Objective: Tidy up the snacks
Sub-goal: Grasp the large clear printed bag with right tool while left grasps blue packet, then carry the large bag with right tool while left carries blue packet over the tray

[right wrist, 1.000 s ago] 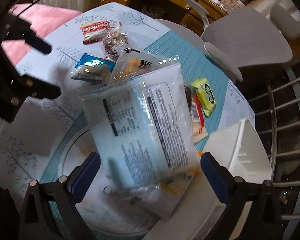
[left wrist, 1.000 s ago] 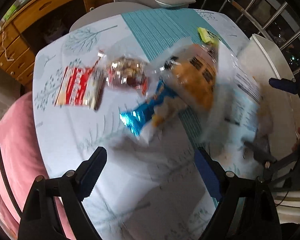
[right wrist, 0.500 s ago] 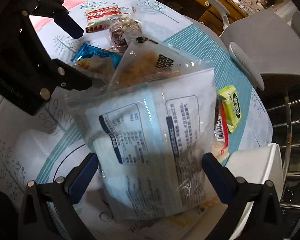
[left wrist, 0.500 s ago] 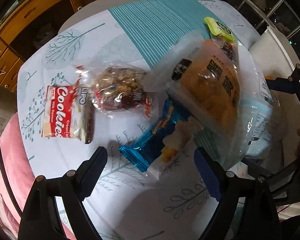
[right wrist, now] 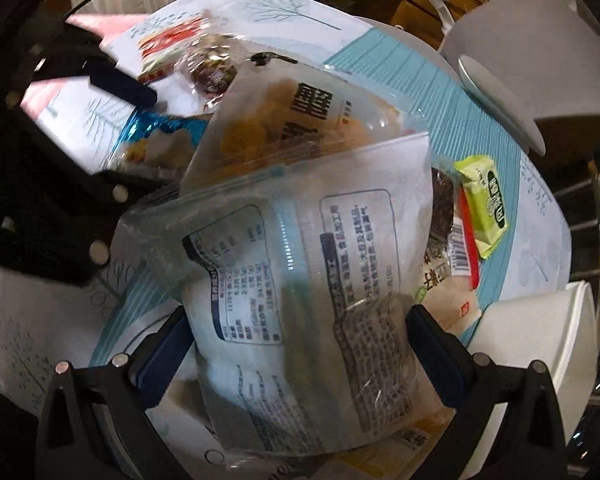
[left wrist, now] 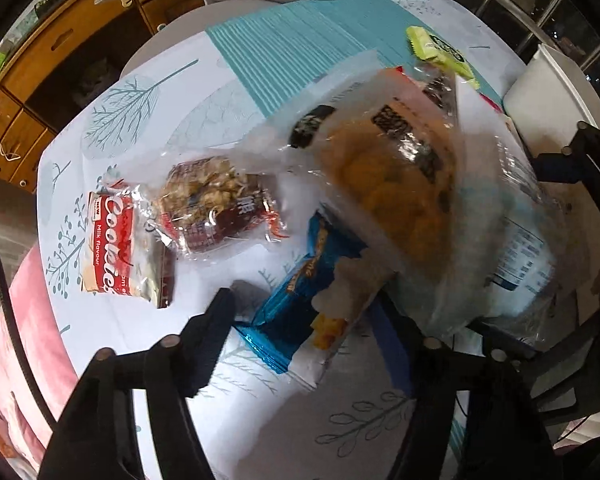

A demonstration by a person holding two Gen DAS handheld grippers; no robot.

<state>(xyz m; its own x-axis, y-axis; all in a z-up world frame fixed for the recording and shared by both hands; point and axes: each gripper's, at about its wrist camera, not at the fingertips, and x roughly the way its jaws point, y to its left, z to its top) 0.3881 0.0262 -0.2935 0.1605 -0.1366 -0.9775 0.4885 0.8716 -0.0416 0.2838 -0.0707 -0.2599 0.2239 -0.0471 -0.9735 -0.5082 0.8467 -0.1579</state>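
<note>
My right gripper (right wrist: 296,338) is closed on a large clear zip bag (right wrist: 300,260) and holds it up; a white printed pack and an orange snack pack (right wrist: 292,120) are inside. The bag also shows in the left wrist view (left wrist: 412,184). My left gripper (left wrist: 304,316) is open, its fingers on either side of a blue snack packet (left wrist: 300,300) on the table. A red Cookies packet (left wrist: 116,252) and a clear nut pack (left wrist: 216,208) lie to its left.
A green packet (right wrist: 486,204) and a red-edged pack (right wrist: 456,256) lie on the teal runner (left wrist: 300,40). A white bin (right wrist: 540,360) stands at the right. Grey chairs (right wrist: 540,60) and a wooden cabinet stand beyond the table; a pink cushion (left wrist: 16,340) is at the left edge.
My left gripper has moved forward and down, so its fingers now flank the blue packet. The right gripper has lifted and tilted the zip bag closer to its camera.
</note>
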